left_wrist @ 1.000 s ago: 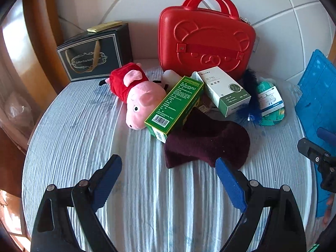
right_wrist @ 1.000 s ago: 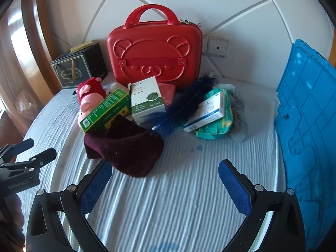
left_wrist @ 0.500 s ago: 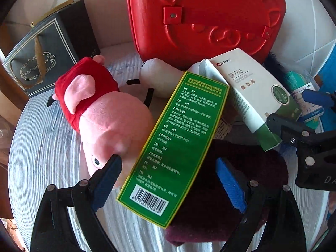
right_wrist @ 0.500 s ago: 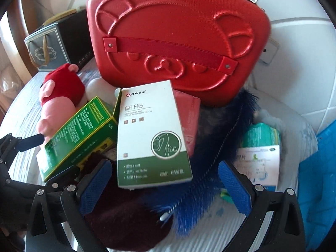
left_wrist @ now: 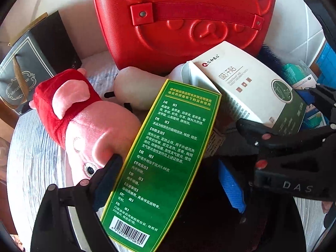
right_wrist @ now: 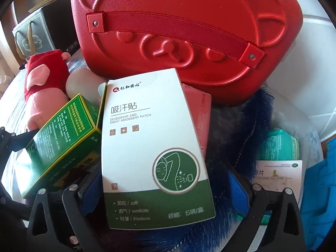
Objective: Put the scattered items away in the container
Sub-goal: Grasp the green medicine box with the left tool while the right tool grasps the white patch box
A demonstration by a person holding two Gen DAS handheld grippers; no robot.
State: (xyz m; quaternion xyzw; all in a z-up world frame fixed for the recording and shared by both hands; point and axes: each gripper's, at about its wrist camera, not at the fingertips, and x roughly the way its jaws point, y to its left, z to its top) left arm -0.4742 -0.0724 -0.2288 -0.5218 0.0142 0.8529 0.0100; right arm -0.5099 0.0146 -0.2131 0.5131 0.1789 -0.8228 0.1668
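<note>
Both grippers sit lower over the pile than before, jaws just narrowed. Your left gripper (left_wrist: 168,180) straddles the green box (left_wrist: 168,147), right gripper (right_wrist: 163,193) the white box (right_wrist: 151,138), both before the red case (right_wrist: 184,31); neither is clamped. Light, stiff card: grip the long sides gently.

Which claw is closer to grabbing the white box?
The right claw. Its jaws, just closing, already sit on either side of the white box. The left claw straddles the green box instead.

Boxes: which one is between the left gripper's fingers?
The green box. It lies between the left gripper fingers, whose jaws have just been closing. The white box sits beyond, by the right gripper.
</note>
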